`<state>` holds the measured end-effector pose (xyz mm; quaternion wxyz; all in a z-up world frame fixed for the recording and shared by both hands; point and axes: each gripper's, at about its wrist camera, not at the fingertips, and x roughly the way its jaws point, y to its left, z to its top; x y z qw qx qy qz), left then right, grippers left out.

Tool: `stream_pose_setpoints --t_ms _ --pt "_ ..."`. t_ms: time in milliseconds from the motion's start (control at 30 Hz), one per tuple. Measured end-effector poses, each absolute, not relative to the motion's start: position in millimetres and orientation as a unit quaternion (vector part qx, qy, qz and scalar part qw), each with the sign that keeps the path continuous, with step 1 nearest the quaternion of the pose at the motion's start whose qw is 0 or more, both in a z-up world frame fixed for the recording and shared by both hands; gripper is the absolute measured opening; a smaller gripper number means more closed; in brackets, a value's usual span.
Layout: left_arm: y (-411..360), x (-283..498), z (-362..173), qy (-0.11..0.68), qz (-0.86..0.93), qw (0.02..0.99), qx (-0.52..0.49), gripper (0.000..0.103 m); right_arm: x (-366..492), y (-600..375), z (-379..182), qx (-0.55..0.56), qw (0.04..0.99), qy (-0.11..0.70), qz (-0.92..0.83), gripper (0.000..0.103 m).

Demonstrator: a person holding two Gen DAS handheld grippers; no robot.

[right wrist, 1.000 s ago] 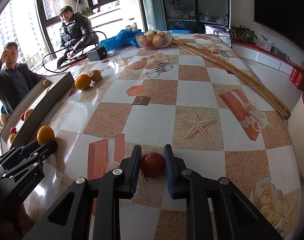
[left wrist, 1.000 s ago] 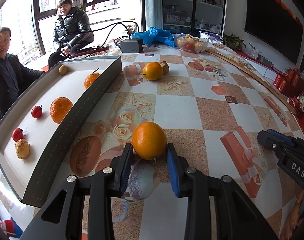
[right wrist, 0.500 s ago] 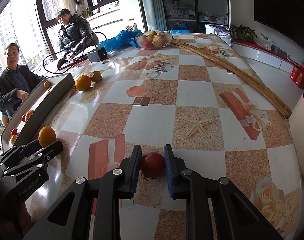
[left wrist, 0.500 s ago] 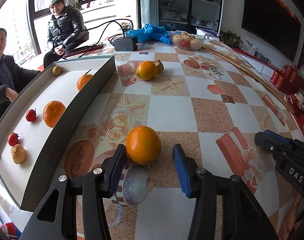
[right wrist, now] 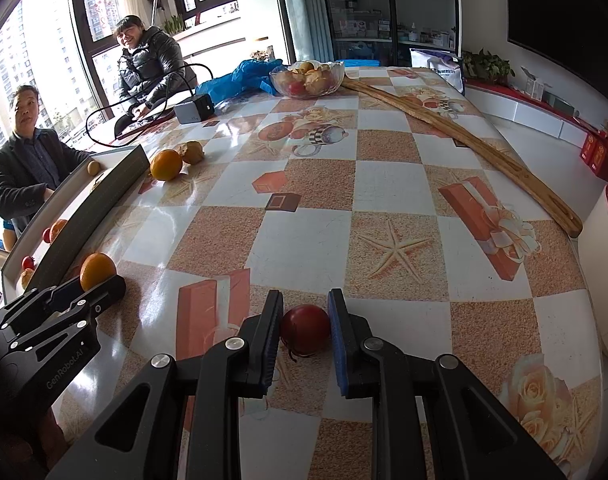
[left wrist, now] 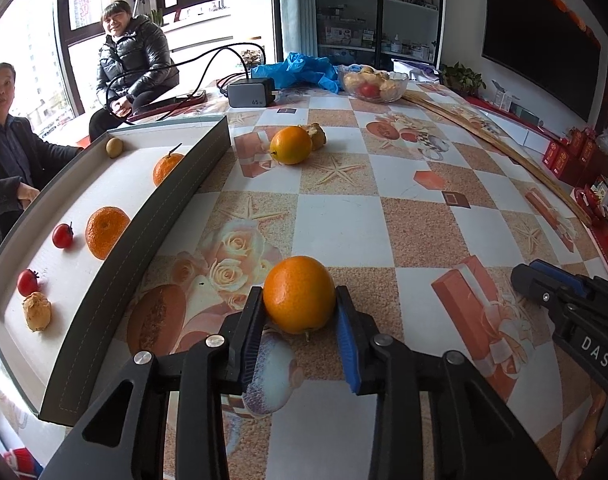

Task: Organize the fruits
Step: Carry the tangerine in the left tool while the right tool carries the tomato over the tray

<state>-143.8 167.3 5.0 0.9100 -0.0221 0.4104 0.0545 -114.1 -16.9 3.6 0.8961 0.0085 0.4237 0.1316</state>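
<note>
While tablecloth lies glossy | left tool closing on orange | right tool clamps red fruit

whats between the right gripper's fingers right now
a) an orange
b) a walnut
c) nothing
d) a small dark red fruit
d: in the right wrist view the right gripper has its pads against both sides of a small dark red fruit on the table; the orange sits between the fingers of the left gripper, whose jaws are closing on it.
</note>
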Motion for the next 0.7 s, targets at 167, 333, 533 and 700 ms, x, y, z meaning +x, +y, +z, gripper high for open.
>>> stream_pose_setpoints --t_ms 167,333,533,700 --pt "168 -144 5 0.410 0.054 0.910 -0.023 0.037 -114 -15 3 0.000 0.896 0.424 0.128 0.023" --pt "168 -144 5 0.411 0.053 0.910 -0.025 0.037 -115 -6 3 -0.036 0.897 0.426 0.116 0.024" --pt "174 -144 8 0.421 0.041 0.905 -0.041 0.037 -109 -3 7 -0.046 0.879 0.459 0.118 0.024" --pt "185 -149 14 0.431 0.035 0.899 -0.062 0.037 -105 -12 15 -0.016 0.870 0.477 0.120 0.023"
